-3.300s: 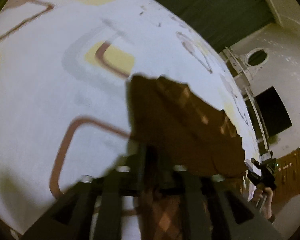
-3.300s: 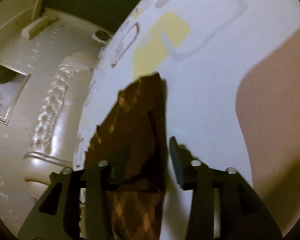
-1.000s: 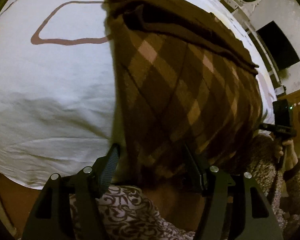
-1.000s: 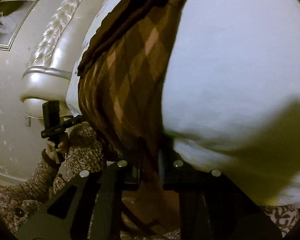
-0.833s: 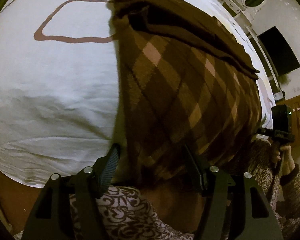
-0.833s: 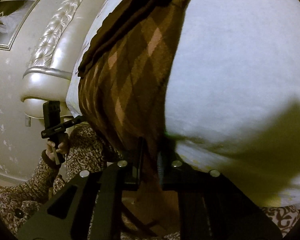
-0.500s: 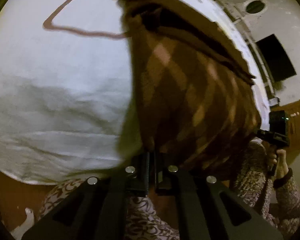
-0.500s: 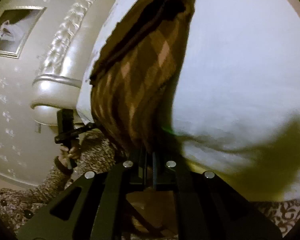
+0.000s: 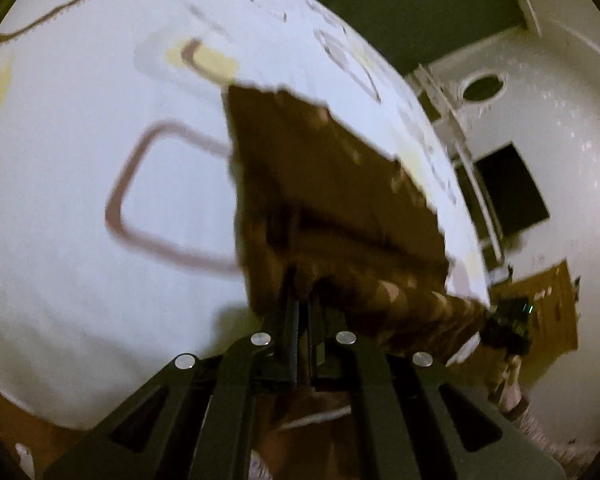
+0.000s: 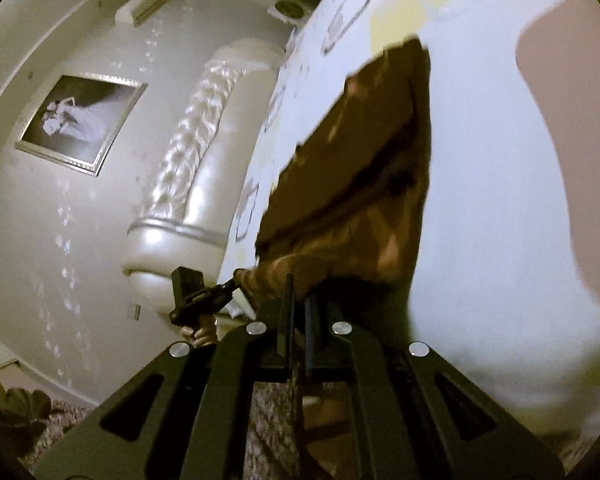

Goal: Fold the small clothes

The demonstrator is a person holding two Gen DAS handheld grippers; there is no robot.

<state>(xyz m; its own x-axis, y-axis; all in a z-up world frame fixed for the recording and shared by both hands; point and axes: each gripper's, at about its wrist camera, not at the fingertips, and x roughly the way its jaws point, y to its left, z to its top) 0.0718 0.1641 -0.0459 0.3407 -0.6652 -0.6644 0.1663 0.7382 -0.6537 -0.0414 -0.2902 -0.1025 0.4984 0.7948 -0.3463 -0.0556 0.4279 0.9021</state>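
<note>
Motion blur smears the brown garment (image 9: 332, 184) (argyle pattern barely readable), its near hem hidden behind the left tool (image 9: 303, 312).

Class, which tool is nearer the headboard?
Left. The left tool holds the cloth at its corner on the headboard side, close to it. The right tool holds the other corner, farther away.

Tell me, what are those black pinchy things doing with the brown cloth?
A person is folding a brown checked garment on a white bed sheet. The left tongs and right tongs are each shut on a near corner of it, lifting that edge. The far part lies on the bed.
</note>
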